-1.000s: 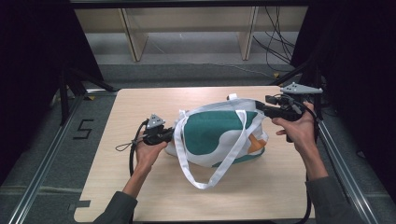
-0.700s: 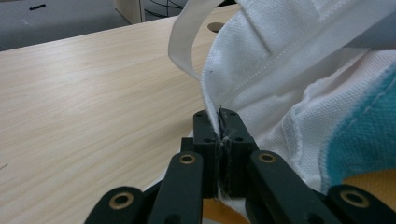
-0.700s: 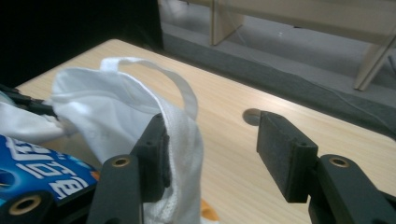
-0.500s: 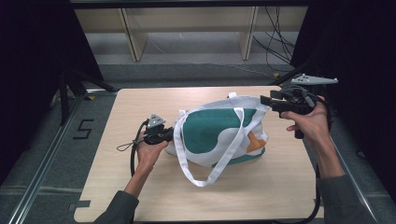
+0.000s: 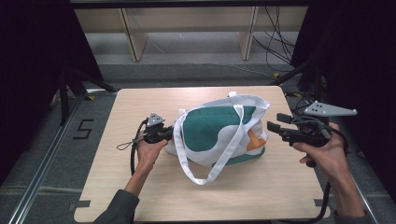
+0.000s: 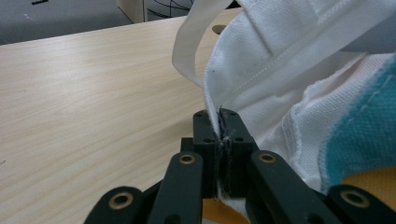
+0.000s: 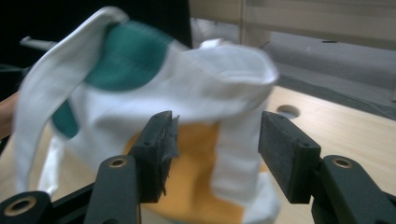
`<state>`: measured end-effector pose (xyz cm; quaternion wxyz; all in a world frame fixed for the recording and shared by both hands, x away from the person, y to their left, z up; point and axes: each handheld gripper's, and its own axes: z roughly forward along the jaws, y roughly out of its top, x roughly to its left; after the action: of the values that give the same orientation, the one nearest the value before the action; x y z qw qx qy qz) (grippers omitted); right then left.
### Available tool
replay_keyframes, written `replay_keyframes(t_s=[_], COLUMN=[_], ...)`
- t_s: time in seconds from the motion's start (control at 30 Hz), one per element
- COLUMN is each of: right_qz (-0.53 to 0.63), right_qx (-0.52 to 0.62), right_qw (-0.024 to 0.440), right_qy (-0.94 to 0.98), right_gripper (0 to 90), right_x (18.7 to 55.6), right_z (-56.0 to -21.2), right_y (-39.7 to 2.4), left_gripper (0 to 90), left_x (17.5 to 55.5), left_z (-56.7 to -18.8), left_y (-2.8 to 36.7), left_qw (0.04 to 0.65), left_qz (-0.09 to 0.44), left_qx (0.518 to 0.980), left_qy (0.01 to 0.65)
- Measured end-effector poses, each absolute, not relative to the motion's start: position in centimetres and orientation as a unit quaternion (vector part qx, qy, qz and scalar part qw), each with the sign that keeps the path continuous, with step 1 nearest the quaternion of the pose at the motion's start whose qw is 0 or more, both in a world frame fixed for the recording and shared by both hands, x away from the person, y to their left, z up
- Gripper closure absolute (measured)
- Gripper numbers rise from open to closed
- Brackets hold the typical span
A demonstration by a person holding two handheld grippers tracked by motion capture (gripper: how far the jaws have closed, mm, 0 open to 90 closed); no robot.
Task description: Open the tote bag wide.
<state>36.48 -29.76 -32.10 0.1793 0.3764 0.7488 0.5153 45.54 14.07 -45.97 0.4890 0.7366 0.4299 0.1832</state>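
A white tote bag [image 5: 219,133] with green and orange patches lies on the wooden table [image 5: 140,186], its mouth toward the right and one long strap [image 5: 205,175] looping toward the near edge. My left gripper [image 5: 172,133] is shut on the bag's white hem at its left side; in the left gripper view the jaws pinch the cloth [image 6: 261,79] at the left gripper's tips [image 6: 220,122]. My right gripper [image 5: 274,123] stands open just right of the bag and apart from it. In the right gripper view the bag [image 7: 187,93] shows blurred beyond the right gripper's spread jaws [image 7: 215,140].
Bare tabletop [image 6: 93,84] stretches left of the bag and along the near edge. A thin black cord [image 5: 125,144] lies by the left hand. Wooden shelf legs [image 5: 133,39] and cables [image 5: 275,42] stand on the floor behind the table.
My right gripper has let go of the bag's right rim, opened and drawn back to the right and lower. The bag has sagged down. My left gripper has kept its hold.
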Motion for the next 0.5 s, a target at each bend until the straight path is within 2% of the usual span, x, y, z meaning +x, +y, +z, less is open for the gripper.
replay_keyframes(t_s=[0.37,0.43,0.5], right_qz=[0.499,0.484,0.471], right_qx=[0.315,0.298,0.291], right_qw=[0.166,0.16,0.163], right_qy=[0.79,0.807,0.817], right_gripper=[46.8,55.7,72.1], right_x=[35.1,35.2,35.4], right_z=[-34.8,-35.0,-35.5], right_y=[-25.7,-24.7,-24.1], left_gripper=[84.5,84.1,83.3], left_x=[45.7,45.7,45.7], left_z=[-45.9,-45.9,-45.9], left_y=[14.3,14.3,14.3], left_qw=[0.49,0.49,0.49], left_qz=[0.182,0.18,0.179], left_qx=[0.738,0.736,0.737], left_qy=[0.427,0.431,0.43])
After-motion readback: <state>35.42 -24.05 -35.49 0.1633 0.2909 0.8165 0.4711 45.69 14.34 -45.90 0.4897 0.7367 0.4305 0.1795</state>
